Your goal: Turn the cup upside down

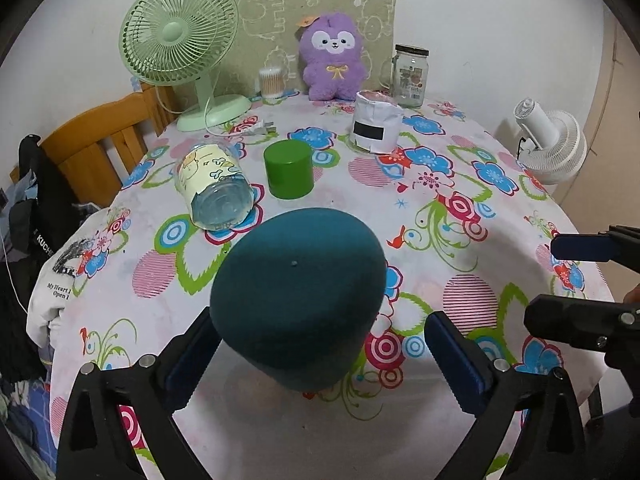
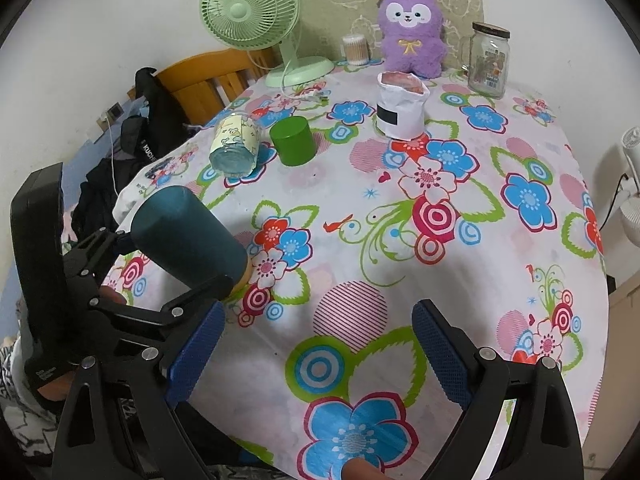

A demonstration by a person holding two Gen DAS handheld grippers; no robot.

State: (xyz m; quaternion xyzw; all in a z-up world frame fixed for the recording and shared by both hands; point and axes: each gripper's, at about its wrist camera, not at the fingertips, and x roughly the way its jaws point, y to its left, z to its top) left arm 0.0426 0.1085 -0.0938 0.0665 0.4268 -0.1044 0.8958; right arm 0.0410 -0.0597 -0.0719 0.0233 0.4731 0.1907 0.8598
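1. The left hand-held gripper has its blue-padded fingers spread wide around the dark teal cylindrical cup; in the left wrist view the left pad seems to touch the cup's wall while the right pad stands clear of it, so whether it truly holds the cup cannot be told.
2. In the right wrist view the cup is tilted, its closed base raised toward the far left and its mouth end down on the flower-printed tabletop, at the near left.
3. The right hand-held gripper is wide open with nothing between its fingers, above the near edge of the tabletop to the right of the cup.
4. Farther back on the left, a clear glass jar with a cartoon label lies on its side, just beside an upright green cylindrical tin.
5. At the far side stand a pale green desk fan, a purple plush toy, a white paper-wrapped container and a lidded glass jar.
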